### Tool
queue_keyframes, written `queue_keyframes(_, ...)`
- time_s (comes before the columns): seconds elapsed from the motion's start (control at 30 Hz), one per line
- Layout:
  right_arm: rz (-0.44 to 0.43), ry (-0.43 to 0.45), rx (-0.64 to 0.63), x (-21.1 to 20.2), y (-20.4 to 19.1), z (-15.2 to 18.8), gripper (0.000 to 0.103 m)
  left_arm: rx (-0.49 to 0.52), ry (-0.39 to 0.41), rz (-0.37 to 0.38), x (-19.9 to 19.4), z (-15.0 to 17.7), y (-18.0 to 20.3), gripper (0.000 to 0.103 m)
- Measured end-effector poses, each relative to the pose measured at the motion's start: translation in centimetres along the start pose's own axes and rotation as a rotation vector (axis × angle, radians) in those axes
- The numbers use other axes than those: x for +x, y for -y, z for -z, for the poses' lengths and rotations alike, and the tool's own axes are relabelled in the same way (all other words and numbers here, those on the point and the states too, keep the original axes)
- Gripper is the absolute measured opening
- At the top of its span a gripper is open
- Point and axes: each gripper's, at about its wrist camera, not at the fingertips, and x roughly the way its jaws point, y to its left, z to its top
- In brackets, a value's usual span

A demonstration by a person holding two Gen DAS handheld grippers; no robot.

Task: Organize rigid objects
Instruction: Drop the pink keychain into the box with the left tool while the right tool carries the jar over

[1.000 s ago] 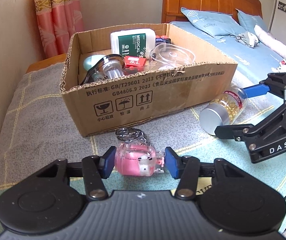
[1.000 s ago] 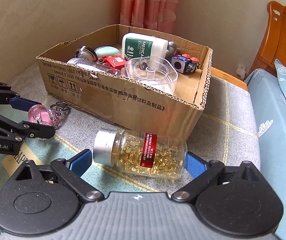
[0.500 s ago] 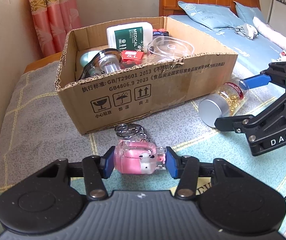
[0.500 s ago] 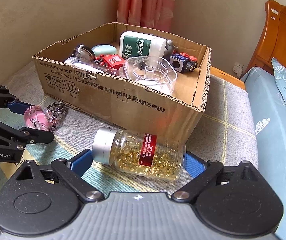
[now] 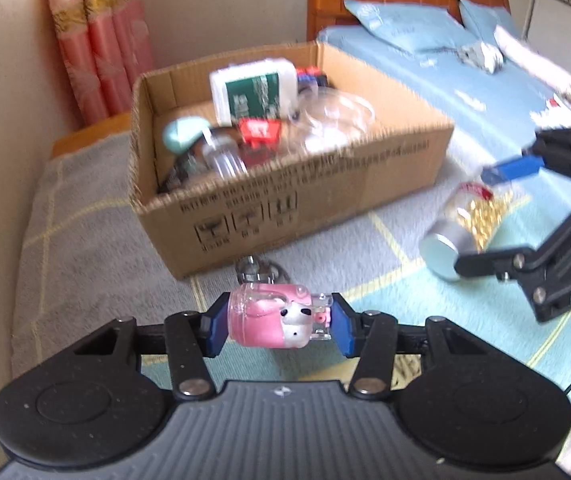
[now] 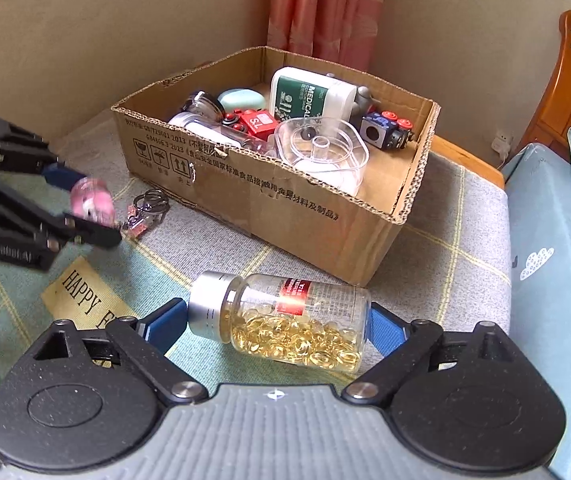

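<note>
My left gripper [image 5: 276, 323] is shut on a pink keychain charm [image 5: 269, 320] and holds it above the blanket, its metal rings [image 5: 257, 270] hanging toward the cardboard box [image 5: 325, 184]. In the right wrist view the charm [image 6: 91, 200] sits in the left gripper [image 6: 85, 204] left of the box [image 6: 285, 200]. My right gripper [image 6: 277, 324] is shut on a clear bottle of golden capsules [image 6: 285, 320] with a silver cap, lifted off the blanket. The bottle also shows in the left wrist view [image 5: 465, 220].
The box holds a white-green medical bottle [image 6: 309, 94], a clear plastic dish [image 6: 321, 148], a red toy [image 6: 255, 120], a dice-like cube [image 6: 385, 130] and a mint case [image 6: 241, 100]. Grey-green blanket [image 6: 445, 216] underneath; a bed with blue pillows [image 5: 405, 28] and a wooden headboard behind.
Both grippers have risen with their objects. The charm and the capsule bottle have lifted off the blanket, and the box now looks lower and farther in both views.
</note>
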Motion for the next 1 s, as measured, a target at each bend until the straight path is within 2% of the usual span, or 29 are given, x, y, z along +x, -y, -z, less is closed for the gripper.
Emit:
queue_keyframes(0.33, -0.042, 0.06, 0.005, -3.0, 0.5, -0.1, 0.096, 0.045, 0.038, -0.02, -3.6, -2.9, 1.1, 0.05)
queue_keyframes(0.43, -0.054, 0.075, 0.0, -3.6, 0.6, -0.5, 0.096, 0.047, 0.058, -0.003, -4.7, -4.1, 1.3, 0.05)
queue_keyframes(0.7, -0.06, 0.125, -0.021, -5.4, 1.0, -2.0, 0.096, 0.079, 0.15, -0.029, -6.5, -10.0, 0.9, 0.05)
queue_keyframes(0.83, -0.046, 0.161, -0.016, -6.3, 1.3, -2.9, 0.096, 0.083, 0.161, -0.061, -5.1, -14.0, -0.4, 0.05)
queue_keyframes(1.0, -0.031, 0.188, -0.002, -7.2, 1.5, -3.4, 0.096, 0.049, 0.114, -0.106, -0.9, -17.7, -2.9, 0.05)
